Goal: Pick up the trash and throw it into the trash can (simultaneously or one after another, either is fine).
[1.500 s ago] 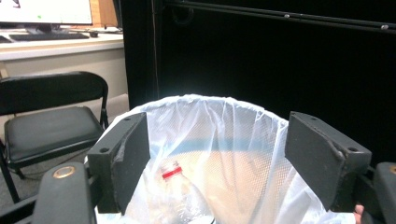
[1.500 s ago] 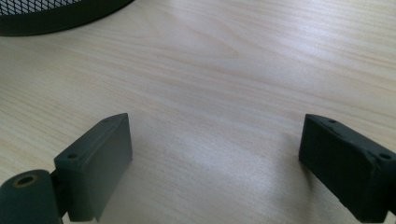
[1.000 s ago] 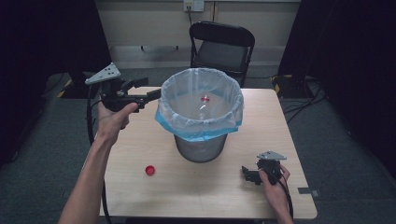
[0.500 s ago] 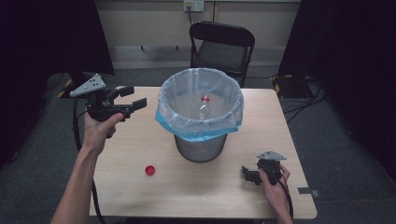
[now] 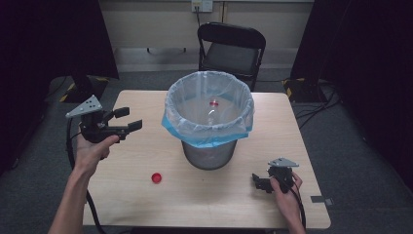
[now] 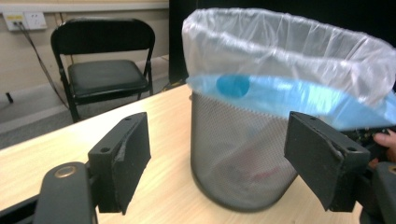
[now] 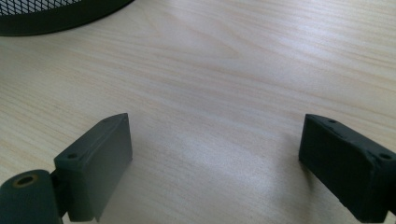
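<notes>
Left tongs (image 5: 127,119): held above the left part of the bench (image 5: 146,204), level, pointed toward the bin (image 5: 209,146); the jaws are spread wide and nothing is seen between them.
Left tongs, own view (image 6: 215,163): the two black jaws stand well apart, with the bin's mesh wall framed between them farther off.
Right tongs (image 5: 258,183): rested low at the near right part of the bench, gripped by the right hand (image 5: 285,192); the jaws are spread, with bare wood seen between them.
Right tongs, own view (image 7: 215,172): both jaws are open over the wood, and the bin's dark mesh foot is seen at the upper left edge.
Bin: a grey mesh bin stood upright near the middle of the bench, between the two tongs and touched by neither.
Liner (image 5: 209,105): a clear bag with a blue hem is folded over the bin's rim.
Inside the bin: a small red thing (image 5: 213,103) is seen through the liner.
Red cap (image 5: 156,177): laid flat on the bench, in front of the bin toward the left, apart from both tongs.
Chair (image 5: 231,48): a black folding chair is placed behind the bench's far edge.
</notes>
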The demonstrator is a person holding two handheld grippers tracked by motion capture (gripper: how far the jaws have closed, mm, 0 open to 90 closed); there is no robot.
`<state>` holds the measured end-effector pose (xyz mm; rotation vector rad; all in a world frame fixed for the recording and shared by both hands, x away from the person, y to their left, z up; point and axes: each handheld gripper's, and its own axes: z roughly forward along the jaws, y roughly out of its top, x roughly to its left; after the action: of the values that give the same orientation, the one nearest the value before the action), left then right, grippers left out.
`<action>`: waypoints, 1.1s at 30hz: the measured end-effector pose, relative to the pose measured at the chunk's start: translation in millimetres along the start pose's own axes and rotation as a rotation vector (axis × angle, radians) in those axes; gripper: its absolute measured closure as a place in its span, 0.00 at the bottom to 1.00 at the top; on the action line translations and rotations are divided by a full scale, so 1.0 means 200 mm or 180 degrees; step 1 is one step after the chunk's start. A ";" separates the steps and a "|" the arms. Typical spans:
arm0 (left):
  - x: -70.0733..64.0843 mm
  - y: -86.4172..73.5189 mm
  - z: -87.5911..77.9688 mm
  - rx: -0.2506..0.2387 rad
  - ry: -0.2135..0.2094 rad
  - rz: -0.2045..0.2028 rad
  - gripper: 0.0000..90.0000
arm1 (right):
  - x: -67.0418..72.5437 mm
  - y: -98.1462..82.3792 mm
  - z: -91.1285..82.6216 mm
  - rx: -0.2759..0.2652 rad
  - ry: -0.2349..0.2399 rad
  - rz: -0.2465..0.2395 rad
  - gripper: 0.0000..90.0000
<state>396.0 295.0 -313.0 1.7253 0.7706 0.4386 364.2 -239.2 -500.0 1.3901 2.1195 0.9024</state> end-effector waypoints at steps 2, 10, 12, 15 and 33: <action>0.00 -0.03 -0.01 -0.0006 0.0027 -0.0024 0.25 | 0.00 0.00 0.00 0.0001 0.0000 0.0000 0.10; -0.02 -0.18 0.01 0.0229 0.0052 -0.0004 0.26 | 0.00 0.00 0.00 0.0001 0.0000 0.0000 0.10; -0.01 -0.23 0.02 0.0305 0.0039 -0.0043 0.27 | 0.00 0.00 0.00 0.0000 0.0000 0.0001 0.10; -0.01 -0.27 0.04 0.0391 0.0038 -0.0035 0.27 | 0.00 0.00 0.00 0.0001 0.0000 0.0000 0.10; -0.06 -0.52 0.14 0.0798 -0.0059 -0.0112 0.27 | 0.00 0.00 0.00 0.0001 0.0000 0.0000 0.10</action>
<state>376.8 282.5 -419.2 1.9419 0.8703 0.3116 364.2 -239.2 -500.0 1.3904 2.1196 0.9022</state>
